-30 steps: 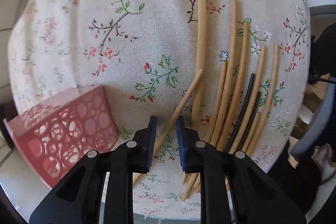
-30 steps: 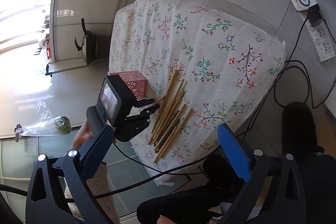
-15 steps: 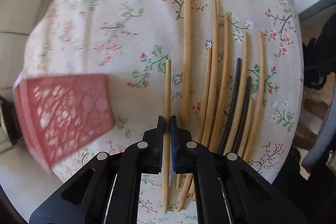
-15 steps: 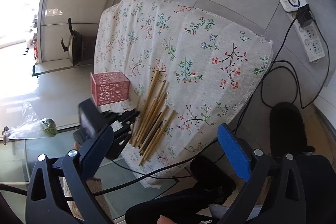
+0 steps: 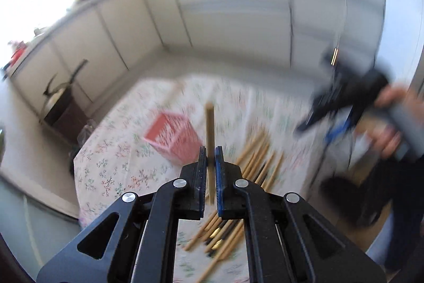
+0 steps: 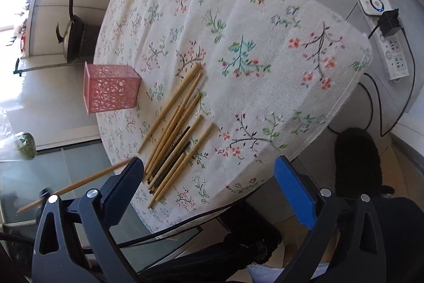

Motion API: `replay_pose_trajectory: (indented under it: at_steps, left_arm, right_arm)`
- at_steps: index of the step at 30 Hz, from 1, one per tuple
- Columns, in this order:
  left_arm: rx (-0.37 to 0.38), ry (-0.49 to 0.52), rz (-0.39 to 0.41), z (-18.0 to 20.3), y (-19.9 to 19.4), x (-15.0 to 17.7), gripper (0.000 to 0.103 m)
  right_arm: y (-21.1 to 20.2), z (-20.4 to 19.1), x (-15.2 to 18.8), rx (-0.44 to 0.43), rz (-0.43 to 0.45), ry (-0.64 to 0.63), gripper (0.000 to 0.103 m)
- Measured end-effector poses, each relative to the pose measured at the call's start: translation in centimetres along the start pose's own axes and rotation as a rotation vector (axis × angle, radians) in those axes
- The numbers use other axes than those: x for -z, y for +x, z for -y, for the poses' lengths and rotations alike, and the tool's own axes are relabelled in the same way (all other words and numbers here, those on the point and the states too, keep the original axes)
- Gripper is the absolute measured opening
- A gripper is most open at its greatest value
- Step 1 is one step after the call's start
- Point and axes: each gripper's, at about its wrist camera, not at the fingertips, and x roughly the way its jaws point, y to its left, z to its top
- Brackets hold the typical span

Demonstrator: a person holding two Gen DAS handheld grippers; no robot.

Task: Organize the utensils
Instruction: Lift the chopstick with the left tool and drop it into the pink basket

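My left gripper (image 5: 210, 171) is shut on a single wooden chopstick (image 5: 210, 129) and holds it up off the table, pointing away from me. The same chopstick (image 6: 79, 183) shows at the lower left of the right wrist view. Several wooden and dark chopsticks (image 6: 176, 131) lie in a loose bundle on the floral tablecloth (image 6: 265, 25); they also show in the left wrist view (image 5: 254, 158). A pink perforated holder (image 6: 108, 89) stands left of the bundle, blurred in the left wrist view (image 5: 175, 137). My right gripper (image 6: 209, 192) is open and empty, off the table's near edge.
The table is small, with cloth edges hanging over the floor. A power strip (image 6: 384, 33) with cables lies on the floor at right. A dark kettle (image 6: 71, 33) stands beyond the table's left side. The person's hand and other gripper (image 5: 357, 100) are at right.
My left gripper closed on one chopstick, lifted it off the table and swung upward and back. The right gripper view moved closer to the table; it stayed open.
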Motion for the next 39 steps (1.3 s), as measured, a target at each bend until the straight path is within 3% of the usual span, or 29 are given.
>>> replay_pose_trajectory:
  at_steps: [3,8,11,13,22,24,28,30,35,39]
  left_arm:
    - [-0.026,-0.061,0.127,0.5,-2.9,-0.6,0.006]
    - [-0.028,-0.129,0.298,0.6,-7.5,-1.8,0.006]
    - [-0.029,-0.145,0.349,0.8,-9.9,-2.3,0.006]
    - [-0.030,-0.158,0.371,0.3,-10.3,-2.4,0.006]
    - [-0.015,-0.216,0.456,-1.3,-10.3,-0.8,0.006]
    - [-0.019,-0.221,0.473,-1.4,-10.7,-0.6,0.006]
    - [-0.021,-0.254,0.488,-2.4,-10.9,0.2,0.006]
    - [-0.023,-0.280,0.491,-2.8,-11.1,0.4,0.006]
    - [-0.030,-0.324,0.495,-3.2,-11.0,0.4,0.006]
    - [-0.051,-0.372,0.495,-3.4,-10.8,0.2,0.006]
  right_arm:
    - [1.7,-0.2,0.4,0.046,-0.022,0.023,0.084]
    - [5.1,0.3,0.5,0.042,-0.067,0.151,0.053]
    - [5.8,-0.4,0.4,0.064,-0.030,0.178,0.050]
    - [6.0,-1.3,0.4,0.092,-0.005,0.175,0.041]
    - [8.0,-6.5,2.4,0.432,0.139,0.098,0.035]
    - [8.3,-7.0,2.8,0.460,0.168,0.086,0.025]
    - [7.7,-6.0,2.7,0.394,0.191,0.118,0.013]
    - [7.1,-4.6,2.4,0.311,0.179,0.160,0.006]
    - [5.6,-3.0,1.7,0.173,0.192,0.188,0.005]
    - [2.3,-4.7,2.2,0.109,0.251,0.079,0.005]
